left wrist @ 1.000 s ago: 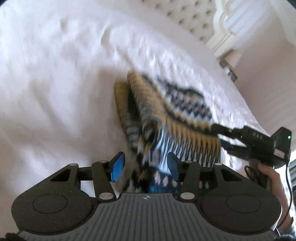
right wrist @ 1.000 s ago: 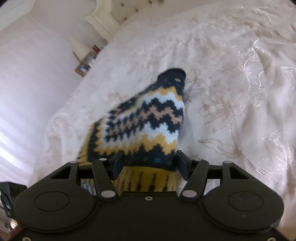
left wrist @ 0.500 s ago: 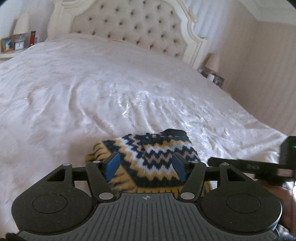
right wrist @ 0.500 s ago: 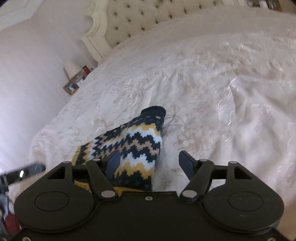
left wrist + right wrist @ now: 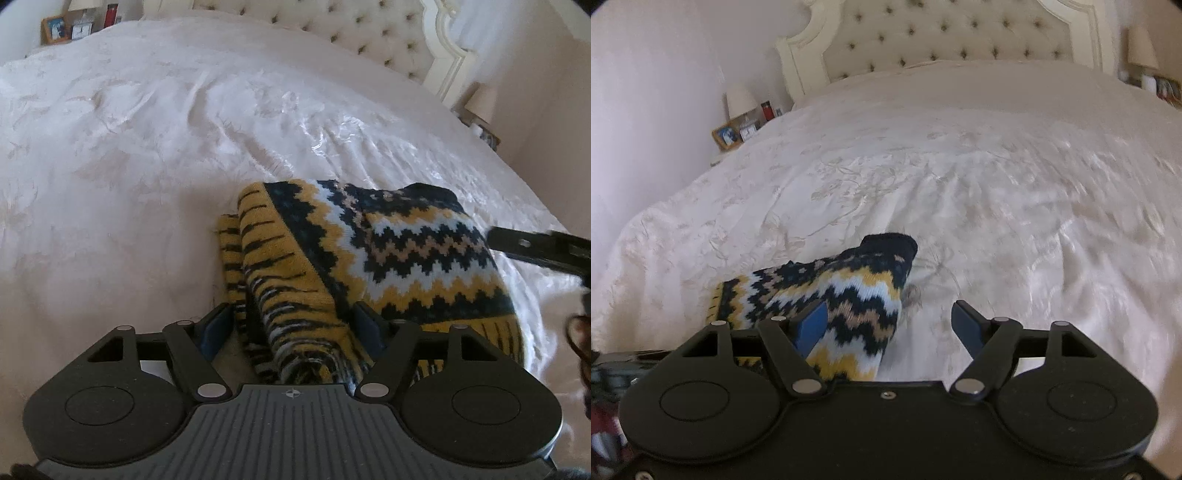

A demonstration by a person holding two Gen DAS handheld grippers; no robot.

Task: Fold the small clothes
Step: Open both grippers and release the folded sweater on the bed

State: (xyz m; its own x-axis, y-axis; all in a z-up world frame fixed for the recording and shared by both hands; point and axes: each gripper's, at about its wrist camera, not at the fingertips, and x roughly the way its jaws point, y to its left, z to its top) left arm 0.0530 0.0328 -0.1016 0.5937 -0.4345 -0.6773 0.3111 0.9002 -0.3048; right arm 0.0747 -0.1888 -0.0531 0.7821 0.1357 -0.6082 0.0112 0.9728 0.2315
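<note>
A folded, zigzag-patterned sweater (image 5: 373, 258) lay on the white bedspread (image 5: 147, 147). The left gripper (image 5: 291, 325) stood open, its fingers on either side of the sweater's striped edge. The right gripper (image 5: 892, 326) was open too, the sweater just left of its gap.

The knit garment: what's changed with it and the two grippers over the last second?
The right gripper has let go: its jaws, closed on the yellow hem a second ago, now stand open beside the knit garment. The garment was held up and swinging; it now lies folded on the white bedspread. The left gripper stayed open, with the bunched striped edge between its fingers. The bed itself is unchanged.
</note>
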